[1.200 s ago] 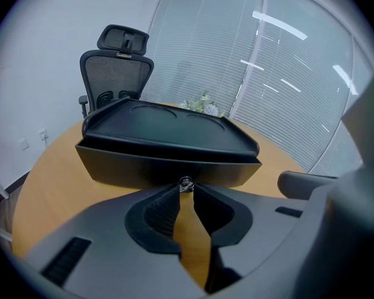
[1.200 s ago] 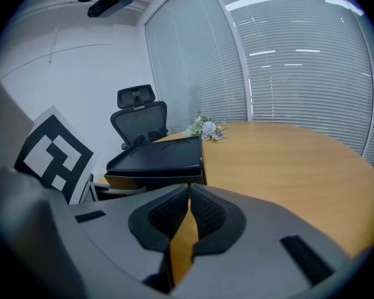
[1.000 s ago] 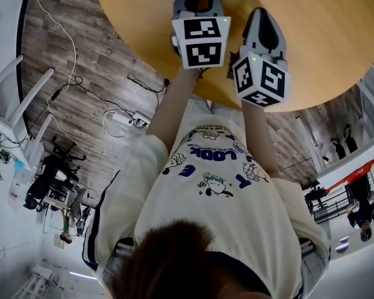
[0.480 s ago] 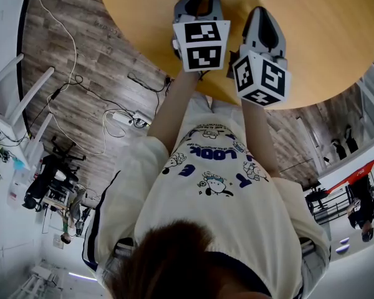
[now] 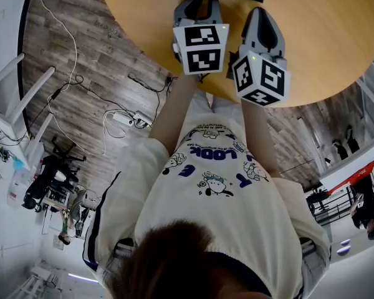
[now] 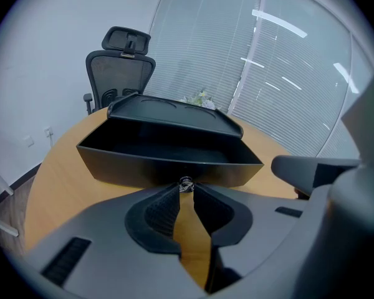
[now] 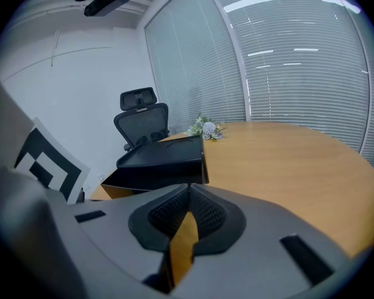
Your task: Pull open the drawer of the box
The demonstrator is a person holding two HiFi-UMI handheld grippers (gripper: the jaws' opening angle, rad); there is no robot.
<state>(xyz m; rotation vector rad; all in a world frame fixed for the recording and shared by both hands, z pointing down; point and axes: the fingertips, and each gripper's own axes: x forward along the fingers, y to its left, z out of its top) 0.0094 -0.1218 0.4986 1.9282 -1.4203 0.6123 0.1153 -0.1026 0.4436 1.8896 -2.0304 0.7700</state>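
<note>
Pulling: drawer [image 6: 168,157] looks well out of box [image 6: 174,109], mid-table, far of both grippers.
Knob: small knob [image 6: 186,183] on near face, pinched by left gripper [image 6: 186,192] tips.
Advice: draw straight toward near edge, level; a twist likely slips it.
Right gripper [image 7: 188,199]: jaws pressed together, empty.

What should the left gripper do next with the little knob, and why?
Probably let go: ease the jaws of the left gripper apart. They are pinching the small knob on the drawer, and the drawer already stands well out of the box, with its inside showing.
</note>
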